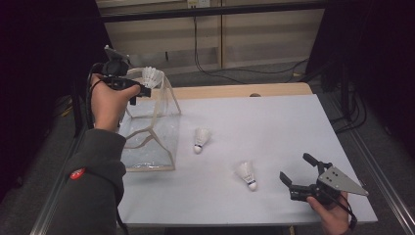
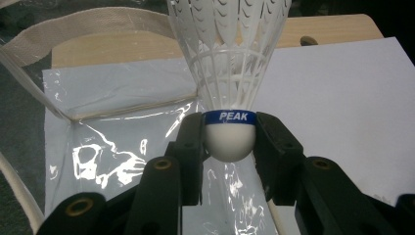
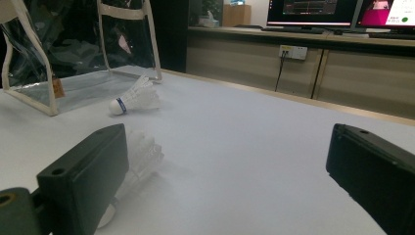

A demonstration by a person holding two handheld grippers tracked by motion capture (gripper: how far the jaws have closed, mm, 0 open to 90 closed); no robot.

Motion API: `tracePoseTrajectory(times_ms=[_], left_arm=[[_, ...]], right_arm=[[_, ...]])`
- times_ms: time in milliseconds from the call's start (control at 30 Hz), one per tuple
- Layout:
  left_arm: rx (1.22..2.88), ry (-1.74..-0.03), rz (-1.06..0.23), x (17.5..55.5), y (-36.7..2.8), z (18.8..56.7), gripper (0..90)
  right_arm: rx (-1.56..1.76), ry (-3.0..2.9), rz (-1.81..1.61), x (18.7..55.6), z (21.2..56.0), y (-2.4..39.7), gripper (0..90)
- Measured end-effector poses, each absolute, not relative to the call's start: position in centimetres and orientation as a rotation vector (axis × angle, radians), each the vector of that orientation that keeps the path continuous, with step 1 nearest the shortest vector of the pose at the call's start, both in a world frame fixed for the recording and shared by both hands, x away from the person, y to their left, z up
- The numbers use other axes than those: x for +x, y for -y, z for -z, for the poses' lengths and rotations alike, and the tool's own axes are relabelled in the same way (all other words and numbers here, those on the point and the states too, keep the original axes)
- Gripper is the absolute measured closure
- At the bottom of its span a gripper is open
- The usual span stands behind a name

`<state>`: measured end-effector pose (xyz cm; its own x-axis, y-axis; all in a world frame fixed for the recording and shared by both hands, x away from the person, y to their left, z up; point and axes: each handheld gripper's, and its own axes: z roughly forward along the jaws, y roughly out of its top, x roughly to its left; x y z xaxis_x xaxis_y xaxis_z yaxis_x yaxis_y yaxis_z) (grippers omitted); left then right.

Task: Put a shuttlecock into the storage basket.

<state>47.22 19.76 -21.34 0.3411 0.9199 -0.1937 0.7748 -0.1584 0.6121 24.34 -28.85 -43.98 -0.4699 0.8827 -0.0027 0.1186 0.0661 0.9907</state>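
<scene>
**A:** What is at the left of the bench?

**B:** In the high view, a person's left hand [image 1: 108,100] holds the left gripper [image 1: 142,90] raised above a clear plastic bag [image 1: 147,142] with cream fabric trim. The bag stands open on the white bench [image 1: 274,127] near its left edge.

**A:** Is that gripper holding anything?

**B:** Yes. Its fingers [image 2: 188,147] are clamped on the rounded white cork of a shuttlecock [image 2: 230,73]. In the left gripper view one finger presses each side of the cork, just below a blue band that reads PEAK, and the white feathers fan away from the gripper. The held shuttlecock sits over the bag's open top.

**A:** And towards the middle?

**B:** A second shuttlecock [image 1: 200,139] lies on its side on the bench, just right of the bag. A third shuttlecock [image 1: 246,174] lies further right and nearer the person.

**A:** What is at the right?

**B:** The right hand [image 1: 333,215] holds the right gripper [image 1: 296,170] low over the bench's near right corner. Its fingers [image 3: 83,171] stand wide apart with nothing between them. In the right gripper view the third shuttlecock lies just beside one of those fingers.
</scene>
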Motion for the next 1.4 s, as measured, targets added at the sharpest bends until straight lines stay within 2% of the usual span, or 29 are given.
tracePoseTrajectory(times_ms=[1400], left_arm=[[1.959, -1.576, -0.337, 48.5, -21.4, 23.2, 65.3]], right_arm=[[1.005, -1.684, -1.466, 24.2, 44.0, 29.0, 2.1]])
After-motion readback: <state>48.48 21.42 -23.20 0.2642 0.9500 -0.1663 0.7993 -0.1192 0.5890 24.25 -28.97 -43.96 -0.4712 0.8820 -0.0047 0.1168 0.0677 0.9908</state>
